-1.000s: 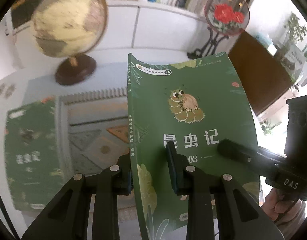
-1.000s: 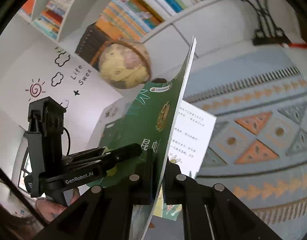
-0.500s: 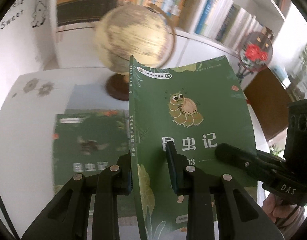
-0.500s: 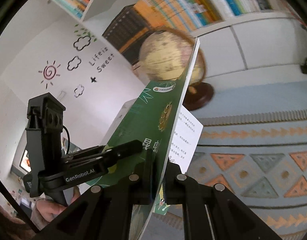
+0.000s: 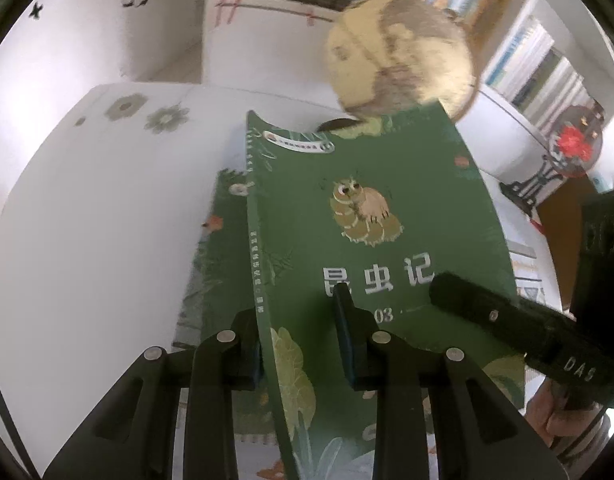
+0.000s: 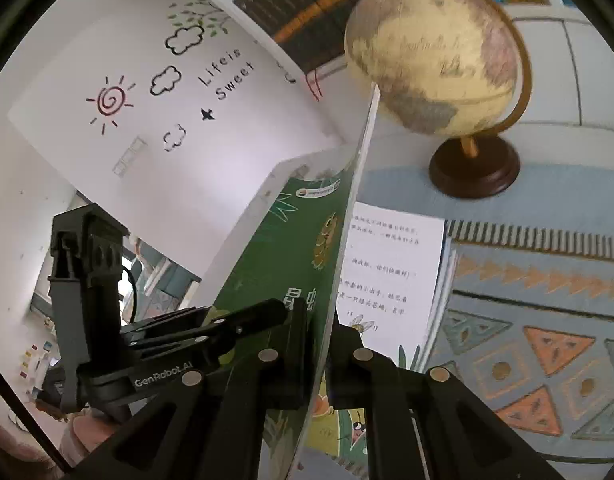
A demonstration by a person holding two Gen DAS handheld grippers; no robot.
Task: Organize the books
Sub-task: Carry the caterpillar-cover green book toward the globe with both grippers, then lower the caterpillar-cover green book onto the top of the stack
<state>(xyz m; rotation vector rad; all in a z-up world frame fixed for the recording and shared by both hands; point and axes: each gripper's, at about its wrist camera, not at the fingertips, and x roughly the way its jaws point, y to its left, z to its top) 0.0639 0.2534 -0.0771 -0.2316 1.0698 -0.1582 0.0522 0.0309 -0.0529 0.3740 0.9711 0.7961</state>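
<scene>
Both grippers clamping one green book, held up over the table.

Left gripper (image 5: 299, 332) is pinching the green book (image 5: 371, 216) by its spine edge; right gripper (image 6: 319, 356) is squeezing the front cover's lower edge, pages fanning open beside it. A second green book (image 5: 223, 264) is lying flat on the white table (image 5: 87, 220) just beneath. Globe (image 6: 435, 52) is standing behind, on the patterned mat (image 6: 527, 320).

Dark green paperback book (image 5: 371, 216): tan bug drawing, white characters, pale leaves. Cream-and-tan round globe (image 6: 435, 52), dark brown base. Blue woven table mat (image 6: 547, 320): orange and grey triangles.
</scene>
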